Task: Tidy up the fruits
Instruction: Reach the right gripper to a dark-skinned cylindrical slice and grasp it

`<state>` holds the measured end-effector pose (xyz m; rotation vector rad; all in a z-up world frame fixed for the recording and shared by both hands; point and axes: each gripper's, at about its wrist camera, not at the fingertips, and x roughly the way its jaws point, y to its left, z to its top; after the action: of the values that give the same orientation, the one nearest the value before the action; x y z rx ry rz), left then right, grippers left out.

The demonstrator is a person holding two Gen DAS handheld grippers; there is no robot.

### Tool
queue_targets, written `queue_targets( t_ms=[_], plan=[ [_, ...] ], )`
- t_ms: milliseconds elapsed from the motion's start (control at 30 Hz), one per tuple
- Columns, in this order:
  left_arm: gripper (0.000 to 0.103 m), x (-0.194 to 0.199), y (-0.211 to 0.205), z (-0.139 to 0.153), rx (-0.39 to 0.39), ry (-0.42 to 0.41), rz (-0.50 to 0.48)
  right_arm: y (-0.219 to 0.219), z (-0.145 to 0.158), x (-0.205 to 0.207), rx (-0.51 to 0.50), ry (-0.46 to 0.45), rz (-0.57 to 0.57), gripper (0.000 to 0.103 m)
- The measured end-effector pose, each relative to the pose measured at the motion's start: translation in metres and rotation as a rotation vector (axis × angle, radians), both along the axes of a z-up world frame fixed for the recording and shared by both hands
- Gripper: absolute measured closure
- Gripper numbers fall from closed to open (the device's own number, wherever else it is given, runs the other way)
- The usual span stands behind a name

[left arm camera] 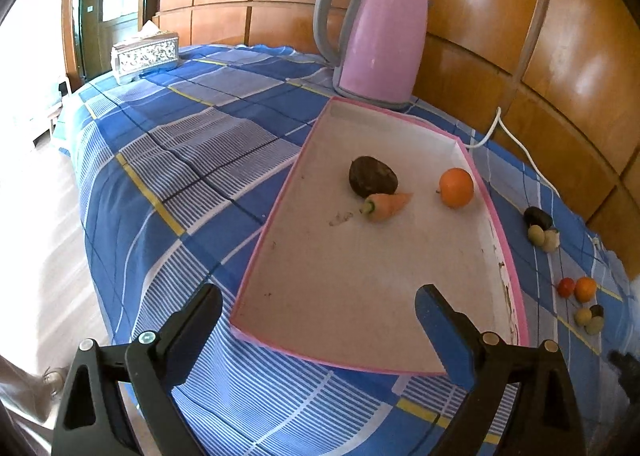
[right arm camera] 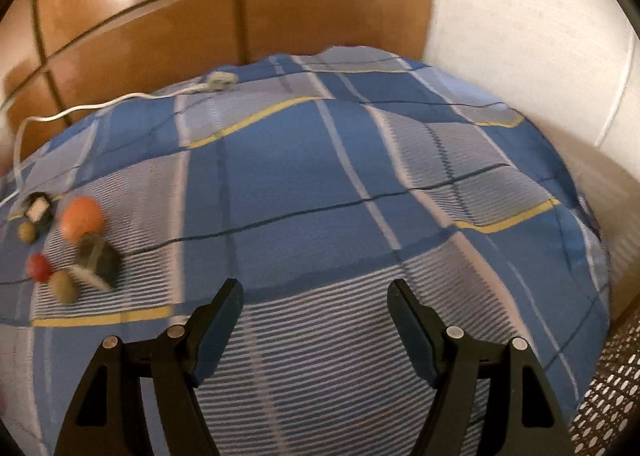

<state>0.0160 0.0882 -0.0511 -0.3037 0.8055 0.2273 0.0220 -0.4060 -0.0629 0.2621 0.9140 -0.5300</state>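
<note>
Pink-rimmed tray (left arm camera: 280, 191) lies at twelve o'clock of the left gripper (left arm camera: 318, 310), whose jaws gape empty; inside sit a dark fruit (left arm camera: 373, 176), a small carrot (left arm camera: 386, 204) and an orange (left arm camera: 456, 187). At three o'clock, loose fruits (left arm camera: 585, 288) wait on the cloth. Right gripper (right arm camera: 315, 310) hangs released, empty. These look light, firm and prone to rolling; pinch across the middle.

A home room: a table under a blue plaid cloth (left arm camera: 168, 159), a pink electric kettle (left arm camera: 376, 35) at twelve o'clock, a tissue box (left arm camera: 144, 55) at ten, wood-panelled wall (left arm camera: 520, 15) behind.
</note>
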Motion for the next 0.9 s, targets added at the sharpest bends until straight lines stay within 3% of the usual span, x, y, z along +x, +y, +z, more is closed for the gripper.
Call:
queue_targets(
  t_ms=[333,467,533,567,600,900],
  plan=[
    [0.005,0.0,0.003,0.0,-0.01,0.003,-0.002,0.045,0.022,0.034,0.232,-0.11,0.176,0.03],
    [0.005,-0.002,0.003,0.0,-0.008,-0.002,-0.006,0.058,0.015,0.059,0.303,-0.082,0.19,0.03],
    [0.005,-0.003,0.004,0.0,-0.011,-0.001,-0.004,0.063,0.002,0.072,0.334,-0.025,0.199,0.037],
    [0.005,-0.003,0.005,0.0,-0.013,-0.003,-0.003,0.064,-0.002,0.075,0.34,-0.009,0.203,0.042],
    [0.005,-0.003,0.005,0.0,-0.014,-0.003,-0.002,0.066,0.0,0.075,0.312,-0.036,0.203,0.065],
    [0.005,-0.003,0.007,0.0,-0.026,-0.008,0.001,0.071,0.009,0.078,0.289,-0.029,0.26,0.064]
  ],
)
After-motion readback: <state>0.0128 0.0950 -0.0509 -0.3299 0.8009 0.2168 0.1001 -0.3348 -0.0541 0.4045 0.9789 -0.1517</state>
